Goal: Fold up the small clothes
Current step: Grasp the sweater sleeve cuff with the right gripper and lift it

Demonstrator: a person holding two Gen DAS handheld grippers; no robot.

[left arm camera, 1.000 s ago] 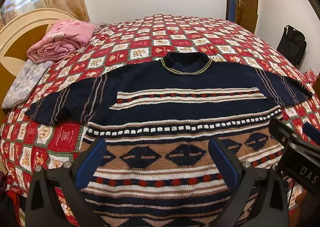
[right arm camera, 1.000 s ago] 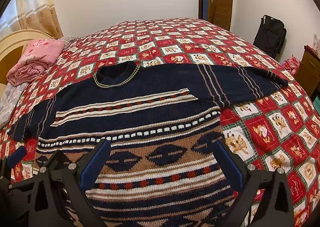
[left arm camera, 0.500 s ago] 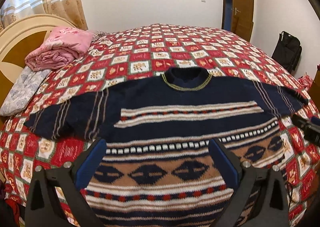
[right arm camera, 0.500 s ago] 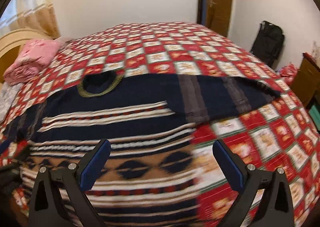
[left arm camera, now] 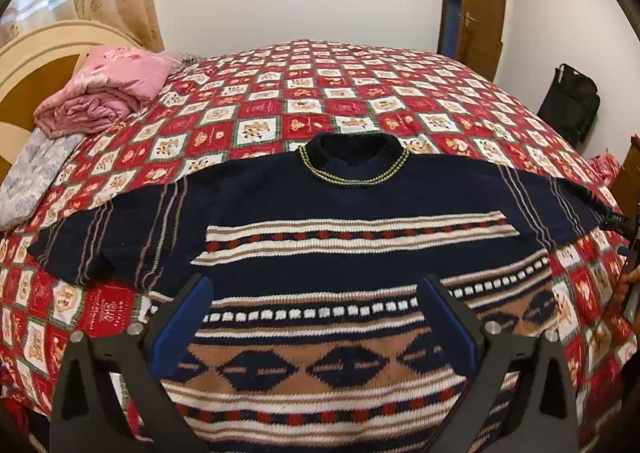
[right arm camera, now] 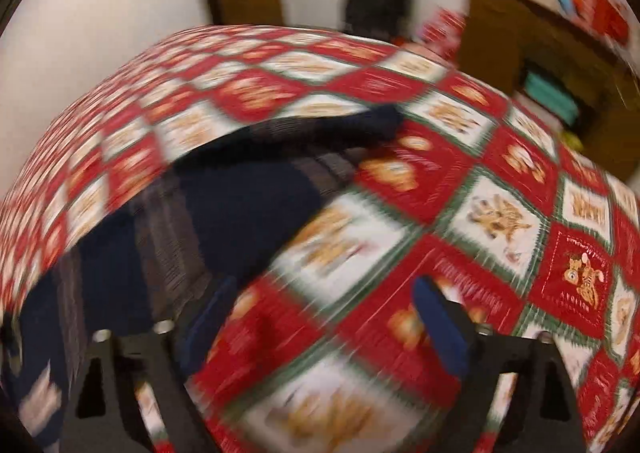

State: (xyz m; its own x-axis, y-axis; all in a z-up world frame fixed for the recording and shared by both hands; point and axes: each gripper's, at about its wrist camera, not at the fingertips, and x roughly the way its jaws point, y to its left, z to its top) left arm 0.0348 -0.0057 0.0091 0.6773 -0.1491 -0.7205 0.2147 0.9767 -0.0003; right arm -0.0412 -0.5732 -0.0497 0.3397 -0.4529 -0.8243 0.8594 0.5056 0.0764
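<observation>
A navy knitted sweater with white, tan and red bands lies flat and face up on the bed, collar away from me, both sleeves spread out. My left gripper is open and empty above its lower body. In the blurred right wrist view, my right gripper is open and empty over the bedspread, just right of the sweater's right sleeve. The right gripper's tip also shows at the right edge of the left wrist view, by that sleeve's end.
The bed has a red and white checked bedspread. A folded pink blanket and a pale quilt lie by the headboard at left. A black bag stands by the wall; a wooden cabinet stands right of the bed.
My right gripper has swung fast to the right, off the sweater's body toward the right sleeve. My left gripper has pulled back and up a little. The sweater has not moved.
</observation>
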